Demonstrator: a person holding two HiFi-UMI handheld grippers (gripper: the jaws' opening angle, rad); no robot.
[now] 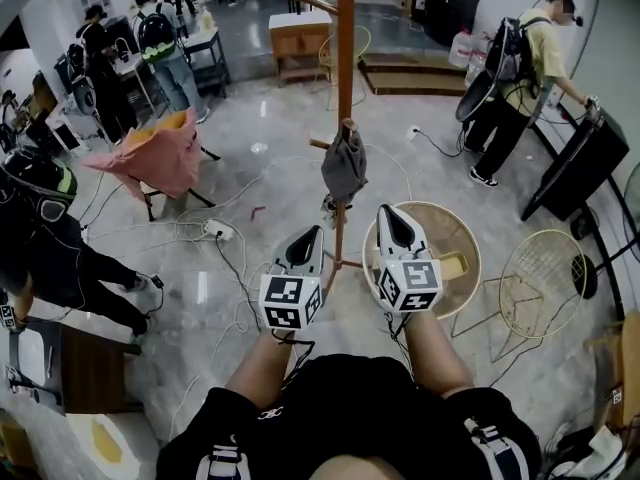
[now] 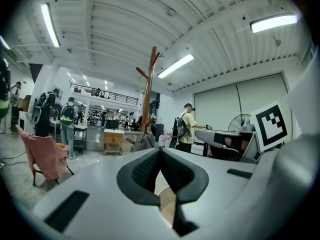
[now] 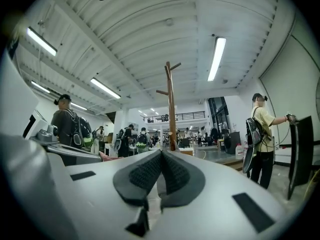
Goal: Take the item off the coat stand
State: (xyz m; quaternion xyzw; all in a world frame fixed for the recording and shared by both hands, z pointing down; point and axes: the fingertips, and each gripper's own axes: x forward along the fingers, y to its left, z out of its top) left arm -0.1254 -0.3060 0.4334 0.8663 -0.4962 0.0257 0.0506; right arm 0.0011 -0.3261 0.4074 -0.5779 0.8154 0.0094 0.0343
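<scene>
A tall wooden coat stand (image 1: 345,58) rises from the floor straight ahead of me. A grey fabric item (image 1: 344,165) hangs from one of its lower pegs. My left gripper (image 1: 311,231) points at the stand's base from the near left, shut and holding nothing. The right gripper (image 1: 389,211) is held beside it on the right, also shut and holding nothing. Both stay short of the grey item. In the left gripper view the stand (image 2: 148,91) shows above the closed jaws (image 2: 160,151), with the grey item (image 2: 145,139) low on it. The right gripper view shows the stand (image 3: 171,109) above closed jaws (image 3: 161,153).
A round wicker basket (image 1: 455,230) sits just right of the stand, with a yellow wire chair (image 1: 541,284) beyond it. A folding chair draped in pink cloth (image 1: 160,154) stands left. Cables and a power strip (image 1: 216,231) lie on the floor. A person with a backpack (image 1: 512,88) stands far right; others are at the left.
</scene>
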